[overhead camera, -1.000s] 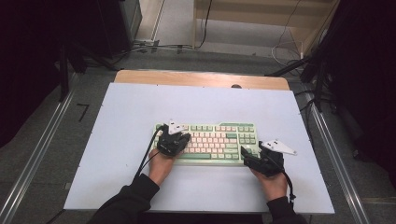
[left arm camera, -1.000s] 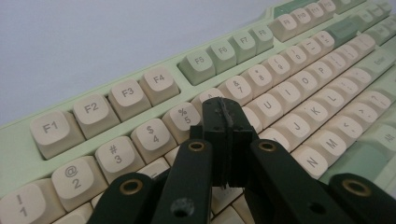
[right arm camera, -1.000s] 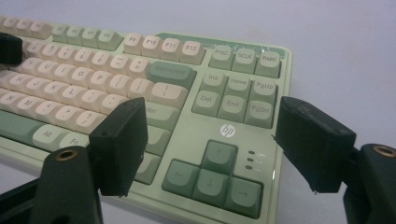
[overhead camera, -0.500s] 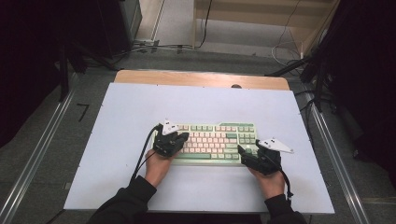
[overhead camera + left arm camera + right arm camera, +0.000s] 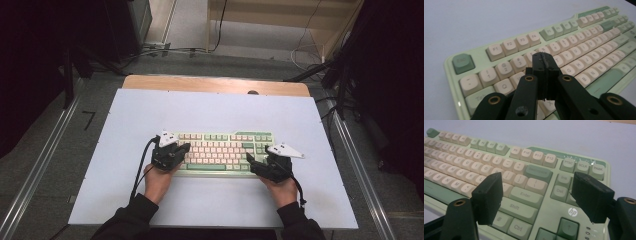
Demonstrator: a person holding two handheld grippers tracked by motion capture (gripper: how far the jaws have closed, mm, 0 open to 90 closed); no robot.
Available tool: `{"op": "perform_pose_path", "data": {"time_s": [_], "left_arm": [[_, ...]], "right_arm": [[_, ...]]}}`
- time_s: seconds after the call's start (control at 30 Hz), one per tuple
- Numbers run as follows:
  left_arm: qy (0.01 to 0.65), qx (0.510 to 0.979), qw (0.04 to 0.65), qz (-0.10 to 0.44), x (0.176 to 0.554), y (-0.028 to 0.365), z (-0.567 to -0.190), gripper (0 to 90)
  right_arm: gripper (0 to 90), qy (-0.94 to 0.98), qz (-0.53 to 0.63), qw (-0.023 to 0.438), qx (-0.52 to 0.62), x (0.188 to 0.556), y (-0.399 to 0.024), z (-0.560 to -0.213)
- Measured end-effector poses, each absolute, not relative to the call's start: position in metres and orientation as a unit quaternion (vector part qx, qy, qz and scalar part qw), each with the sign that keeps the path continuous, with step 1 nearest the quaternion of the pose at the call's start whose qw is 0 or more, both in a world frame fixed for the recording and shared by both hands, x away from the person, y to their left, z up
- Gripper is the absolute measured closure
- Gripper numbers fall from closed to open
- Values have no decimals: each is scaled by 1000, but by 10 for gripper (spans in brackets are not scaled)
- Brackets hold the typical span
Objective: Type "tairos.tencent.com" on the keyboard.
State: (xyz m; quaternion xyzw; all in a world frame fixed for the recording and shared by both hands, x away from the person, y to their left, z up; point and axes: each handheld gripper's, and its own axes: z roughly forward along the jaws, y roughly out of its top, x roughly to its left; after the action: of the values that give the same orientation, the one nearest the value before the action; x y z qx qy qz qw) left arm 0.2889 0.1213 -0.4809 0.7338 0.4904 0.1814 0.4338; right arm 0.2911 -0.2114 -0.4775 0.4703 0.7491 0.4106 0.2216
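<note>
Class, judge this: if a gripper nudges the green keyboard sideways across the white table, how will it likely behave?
The keyboard is probably stiff: its flat one-piece case should slide whole, not flex. It lies low and wide on the smooth table, so tipping or rolling seems unlikely. Its raised keycaps would likely give under a push, so the case edge is safer.

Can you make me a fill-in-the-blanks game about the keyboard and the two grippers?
1. The keyboard frame is light ____.
2. The left gripper is ____, with nothing between its jaws.
3. The right gripper is ____.
4. The round logo beside the Shift key reads ____.

Missing words: green; shut; open; hp
</note>
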Motion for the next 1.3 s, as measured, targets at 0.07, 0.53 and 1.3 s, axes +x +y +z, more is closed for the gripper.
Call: {"op": "perform_pose_path", "data": {"time_s": [0.07, 0.53, 1.3], "left_arm": [[495, 731, 432, 184, 287, 126, -481, 900], [509, 734, 408, 191, 280, 136, -488, 900], [517, 705, 445, 196, 274, 144, -484, 431]], "right_arm": [[238, 752, 412, 220, 466, 293, -208, -477], [239, 762, 416, 211, 450, 299, -194, -477], [347, 761, 426, 214, 440, 301, -188, -477]]}}
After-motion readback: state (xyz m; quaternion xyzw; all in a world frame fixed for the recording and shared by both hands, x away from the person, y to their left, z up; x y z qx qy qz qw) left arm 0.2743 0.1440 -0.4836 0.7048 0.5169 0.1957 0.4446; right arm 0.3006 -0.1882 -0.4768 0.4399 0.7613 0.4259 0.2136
